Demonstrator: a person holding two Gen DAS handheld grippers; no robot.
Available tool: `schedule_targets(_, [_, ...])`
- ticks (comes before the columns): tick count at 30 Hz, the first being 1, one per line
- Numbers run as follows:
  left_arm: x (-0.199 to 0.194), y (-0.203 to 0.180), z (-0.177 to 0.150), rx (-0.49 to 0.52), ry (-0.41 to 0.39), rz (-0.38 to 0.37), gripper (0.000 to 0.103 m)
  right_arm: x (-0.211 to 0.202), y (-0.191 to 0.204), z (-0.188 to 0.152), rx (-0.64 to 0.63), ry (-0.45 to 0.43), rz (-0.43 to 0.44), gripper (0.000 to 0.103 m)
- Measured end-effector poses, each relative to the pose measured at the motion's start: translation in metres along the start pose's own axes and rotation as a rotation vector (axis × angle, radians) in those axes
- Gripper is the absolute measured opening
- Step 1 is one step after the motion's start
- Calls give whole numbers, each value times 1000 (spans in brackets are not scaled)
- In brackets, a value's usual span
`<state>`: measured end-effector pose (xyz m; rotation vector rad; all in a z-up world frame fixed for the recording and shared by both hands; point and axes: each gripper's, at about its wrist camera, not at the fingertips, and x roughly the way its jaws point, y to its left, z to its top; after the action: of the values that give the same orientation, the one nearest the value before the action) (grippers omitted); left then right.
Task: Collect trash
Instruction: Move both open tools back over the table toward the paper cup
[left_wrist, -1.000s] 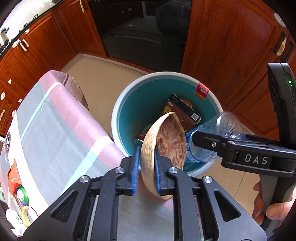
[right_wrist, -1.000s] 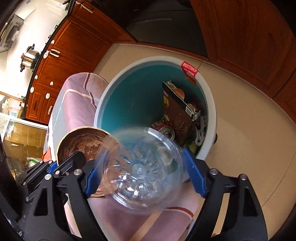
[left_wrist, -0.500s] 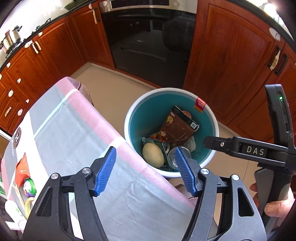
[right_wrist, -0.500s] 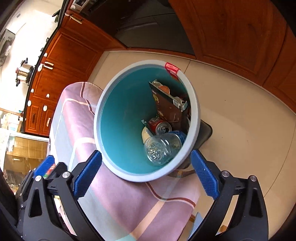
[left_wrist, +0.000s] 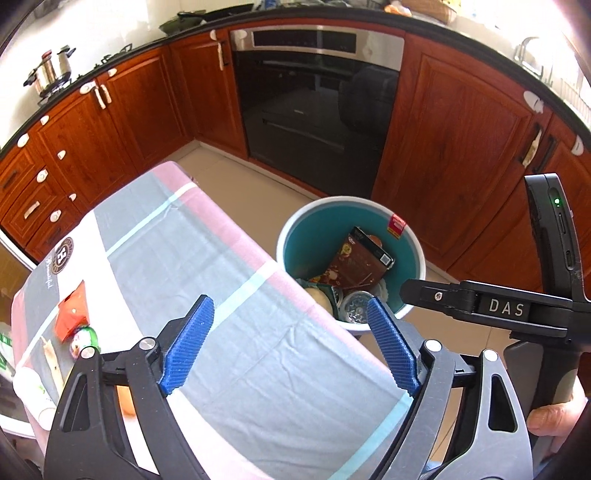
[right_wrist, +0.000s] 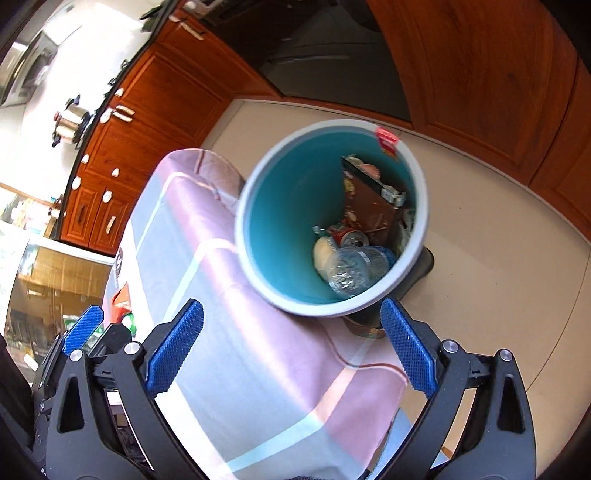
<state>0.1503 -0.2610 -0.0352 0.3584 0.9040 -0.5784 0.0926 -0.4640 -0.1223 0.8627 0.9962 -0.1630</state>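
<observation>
Both claws are spread wide and hold nothing. The left gripper (left_wrist: 288, 343) hangs over the table (left_wrist: 221, 295), its blue pads (left_wrist: 186, 345) far apart, with the cloth showing between them. The right gripper (right_wrist: 291, 347) is likewise fully spread above the table's near corner, its pads (right_wrist: 175, 347) framing bare cloth; in the left view its black body crosses at 3 o'clock, gripped by a hand (left_wrist: 554, 421) at 4 o'clock. The bin (right_wrist: 421, 206), white outside and teal inside, stands on the floor (right_wrist: 498, 258) just beside the table edge, at about 1 o'clock from the left gripper and 12 o'clock from the right. Inside it lie the trash: a clear bottle (right_wrist: 351, 267) on its side at the bin's 5 o'clock, touching a pale bowl (right_wrist: 323, 251) at its 9 o'clock, a can (right_wrist: 352, 238) just beyond them, and a brown carton (right_wrist: 373, 206) leaning against the far wall at 1 o'clock. A red tag (right_wrist: 386, 138) sits on the bin's far rim. On the table at 9 o'clock of the left view lie a red wrapper (left_wrist: 72, 312) and other small items too blurred to name. Wooden cabinets (left_wrist: 454, 147) and an oven (left_wrist: 314, 103) line the far side.
</observation>
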Motion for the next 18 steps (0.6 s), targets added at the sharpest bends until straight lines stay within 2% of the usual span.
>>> schedule_targets(10, [-48, 62, -33, -118, -60, 35, 95, -9, 72, -30, -140, 16, 22, 93])
schedule_targets(18, [-75, 138, -76, -252, -64, 93, 97, 17, 160, -67, -309, 90, 42, 93])
